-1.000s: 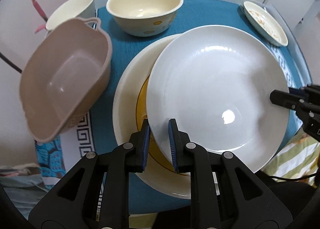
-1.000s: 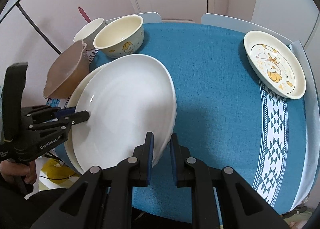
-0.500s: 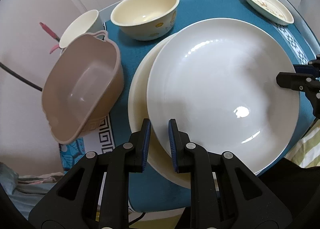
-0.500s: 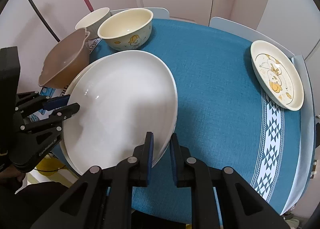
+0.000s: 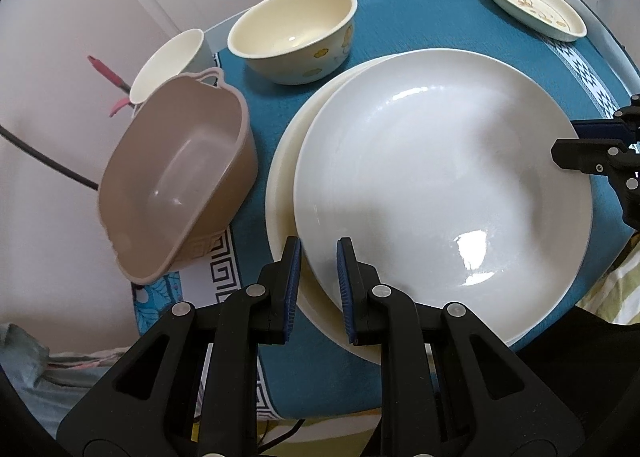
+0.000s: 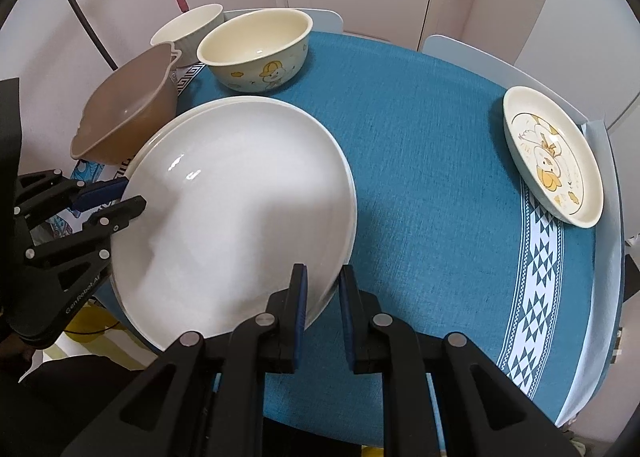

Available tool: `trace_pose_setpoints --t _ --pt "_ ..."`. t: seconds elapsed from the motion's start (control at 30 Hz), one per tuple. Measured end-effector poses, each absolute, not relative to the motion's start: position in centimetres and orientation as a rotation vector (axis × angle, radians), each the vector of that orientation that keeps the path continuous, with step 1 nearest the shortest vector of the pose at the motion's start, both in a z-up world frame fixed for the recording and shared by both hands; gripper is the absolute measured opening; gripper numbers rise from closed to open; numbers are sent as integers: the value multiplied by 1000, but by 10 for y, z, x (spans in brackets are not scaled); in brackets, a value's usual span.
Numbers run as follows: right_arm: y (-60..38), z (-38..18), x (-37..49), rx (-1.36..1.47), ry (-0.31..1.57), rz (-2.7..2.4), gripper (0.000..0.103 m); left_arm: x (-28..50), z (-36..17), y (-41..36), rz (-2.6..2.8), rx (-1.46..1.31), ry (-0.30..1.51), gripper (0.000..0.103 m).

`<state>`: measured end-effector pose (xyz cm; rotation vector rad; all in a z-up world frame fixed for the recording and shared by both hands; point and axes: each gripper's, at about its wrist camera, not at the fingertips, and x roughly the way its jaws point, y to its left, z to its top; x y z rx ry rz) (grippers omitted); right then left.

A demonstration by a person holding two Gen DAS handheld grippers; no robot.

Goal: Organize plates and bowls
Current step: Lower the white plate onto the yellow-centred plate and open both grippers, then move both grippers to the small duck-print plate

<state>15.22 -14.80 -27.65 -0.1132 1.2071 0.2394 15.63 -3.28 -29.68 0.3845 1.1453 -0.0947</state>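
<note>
Left wrist view: left gripper and right gripper, both clamped on the white plate rim at 7 and 3 o'clock, stacking it onto the cream plate; next, lower level, then release.

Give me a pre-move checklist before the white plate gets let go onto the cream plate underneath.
1. Left gripper clamped on the white plate rim: ok.
2. Right gripper clamped on the opposite rim: ok.
3. White plate centred over the cream plate: not ok, it sits offset, with the cream rim showing on the side of the brown basin.
4. White plate fully resting on the cream plate: cannot tell.
5. Brown basin clear of the plates: ok, a strip of blue tablecloth shows between them.
6. Duck bowl clear of the stack: ok.
</note>
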Motion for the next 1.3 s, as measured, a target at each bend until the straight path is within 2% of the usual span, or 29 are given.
trace_pose_setpoints --t 0.53,0.63,0.67,0.7,0.73,0.77,0.8,0.83,0.9,1.1,1.3 --pt "-148 -260 147 -71 1155 265 14 161 -278 -24 -94 332 1122 15" --pt "-151 -246 148 -38 1116 263 14 160 -257 -24 -96 314 1081 24" --pt "-153 -240 149 -20 1100 256 14 161 -250 -23 -97 306 1064 33" --pt "-154 -236 150 -7 1090 250 14 162 -242 -23 -99 298 1045 54" --pt "-155 -233 150 6 1083 246 15 163 -235 -22 -102 292 1025 69" --pt "-158 -228 149 26 1070 236 14 164 -224 -22 -108 280 986 93" --pt "-161 -225 149 42 1054 223 20 165 -214 -21 -119 269 945 103" --pt "-166 -220 146 62 1033 201 29 163 -207 -24 -133 263 921 103" --pt "-175 -212 143 91 1000 167 103 168 -193 -29 -179 256 897 103" --pt "-220 -190 122 155 955 6 103 194 -158 -51 -307 258 826 103" --pt "-259 -152 96 117 896 -182 103 232 -132 -106 -418 337 746 103"
